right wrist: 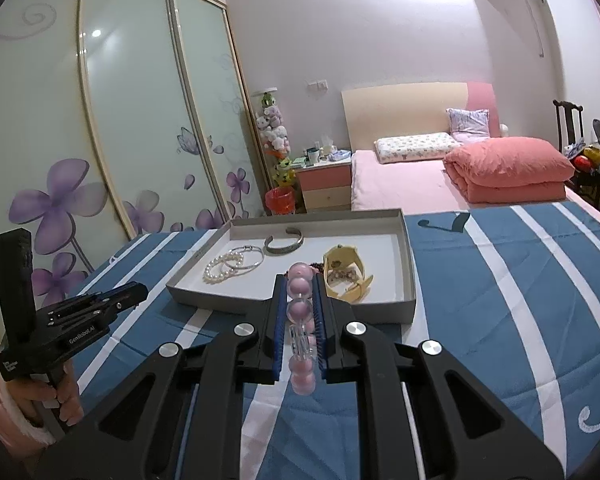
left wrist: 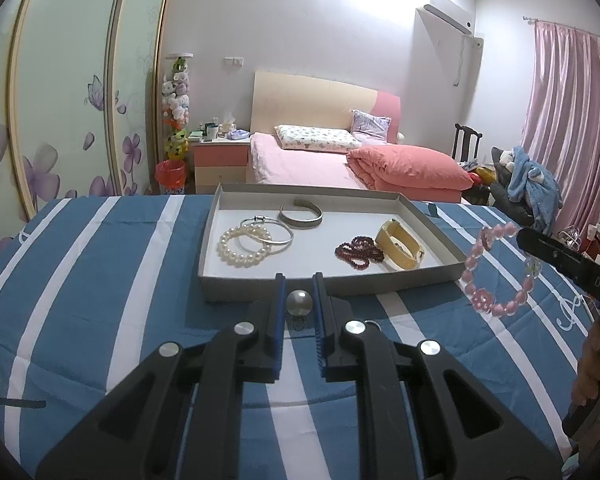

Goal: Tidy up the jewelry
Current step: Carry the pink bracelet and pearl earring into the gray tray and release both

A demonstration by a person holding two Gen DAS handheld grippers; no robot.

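Two pairs of tongs are mine here, one in each hand, over a blue-and-white striped cloth (left wrist: 100, 264) spread on the desk. My left tongs (left wrist: 299, 300) are closed on a round grey pearl bead (left wrist: 299, 303), pinched between the blue pads with a small ring dangling just under it. Straight ahead of them, just beyond the tips, sits the shallow grey tray (left wrist: 236, 292) with its white floor. Inside it, ahead and to the left of these tongs, a white pearl bracelet (left wrist: 244, 245) lies overlapped by a thin silver bangle (left wrist: 266, 234), and a wider open silver cuff (left wrist: 301, 216) rests farther back. Ahead and to the right lie a dark red bead strand (left wrist: 354, 251) and, touching it, a cream-yellow hinged bangle (left wrist: 400, 249). My right tongs (right wrist: 299, 300) are clamped on a pink bead bracelet (right wrist: 299, 312), which runs between the pads from tip to base (one clear bead sits among the pink ones). Seen from the left wrist, that bracelet hangs as a loop in the air off to the right, beside the tray's right corner and above the cloth, not touching either. From the right wrist, the tray lies just ahead of those tongs.
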